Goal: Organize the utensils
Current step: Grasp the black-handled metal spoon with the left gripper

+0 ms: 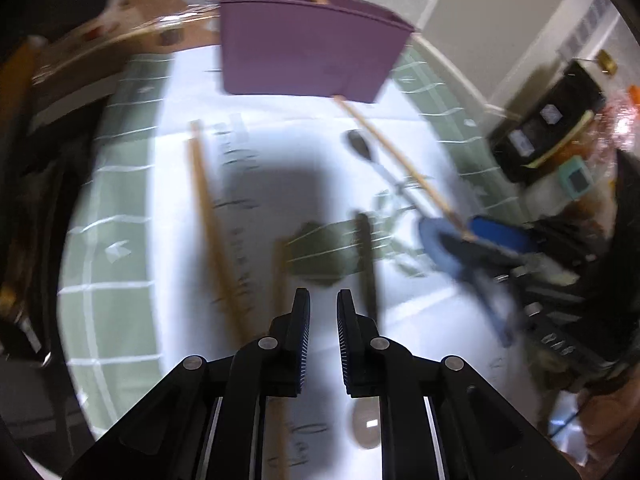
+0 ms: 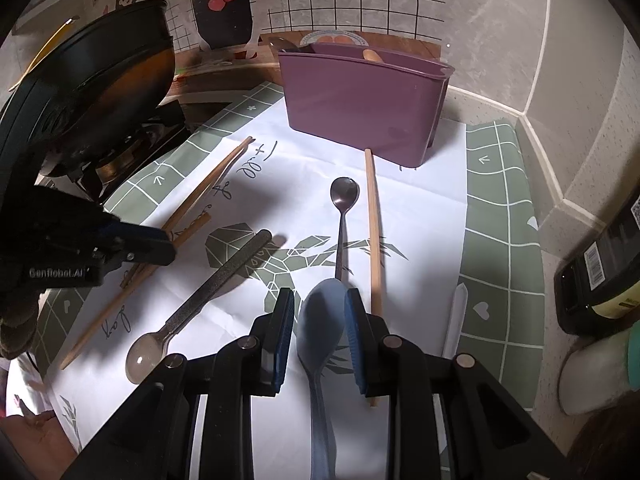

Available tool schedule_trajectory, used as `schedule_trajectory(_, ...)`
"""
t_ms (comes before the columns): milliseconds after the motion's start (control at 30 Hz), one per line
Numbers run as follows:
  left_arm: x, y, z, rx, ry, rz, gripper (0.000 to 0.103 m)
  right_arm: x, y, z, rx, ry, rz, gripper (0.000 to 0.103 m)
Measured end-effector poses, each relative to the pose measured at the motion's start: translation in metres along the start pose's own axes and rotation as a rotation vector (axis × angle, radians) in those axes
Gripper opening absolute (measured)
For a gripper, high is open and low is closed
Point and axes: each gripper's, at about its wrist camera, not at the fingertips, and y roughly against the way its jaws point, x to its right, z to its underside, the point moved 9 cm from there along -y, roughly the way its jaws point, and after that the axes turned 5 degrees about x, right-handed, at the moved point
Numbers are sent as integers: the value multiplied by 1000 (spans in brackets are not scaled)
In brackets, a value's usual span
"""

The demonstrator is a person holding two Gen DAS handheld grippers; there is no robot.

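A purple utensil holder (image 2: 360, 104) stands at the back of the white paper sheet, with handles poking out of it. My right gripper (image 2: 320, 312) is shut on the bowl of a pale blue spoon (image 2: 320, 360), just above the sheet. Ahead of it lie a metal spoon (image 2: 343, 200) and a wooden chopstick (image 2: 374, 232). My left gripper (image 1: 323, 316) hovers low over the sheet, empty, its jaws only a narrow gap apart. Under it lie a dark-handled spoon with a clear bowl (image 1: 366, 424) and a chopstick (image 1: 212, 220). The left wrist view is blurred.
More chopsticks (image 2: 208, 188) lie left on the green checked mat (image 2: 500, 208). A white plastic piece (image 2: 456, 316) rests at the paper's right edge. A black pan (image 2: 100, 80) sits on a stove at the left. A dark bottle (image 2: 600, 272) stands right, by the tiled wall.
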Motion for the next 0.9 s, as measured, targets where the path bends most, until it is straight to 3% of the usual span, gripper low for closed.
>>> schedule_trajectory(133, 17, -17, -17, -23, -20, 14, 38, 1, -1, 1, -5, -10, -3, 24)
schedule_trajectory(367, 27, -52, -19, -78, -8, -69, 38, 0, 1, 0, -10, 0, 4, 24)
schedule_trajectory(467, 33, -54, -18, -64, -22, -82, 38, -1, 2, -1, -8, 11, 9, 24)
schedule_trajectory(567, 35, -54, -17, -43, -36, -107, 34, -2, 1, -3, -8, 18, 12, 24)
schedule_trajectory(633, 32, -54, -17, -24, -38, -135, 14, -4, 1, -4, -8, 26, 17, 24)
schedule_trajectory(767, 23, -48, -11, 8, 22, -99, 12, -7, 2, -6, 1, 36, 20, 24)
schedule_trajectory(900, 12, -29, -8, 79, 65, -110, 12, -9, 5, -9, 15, 42, 20, 22)
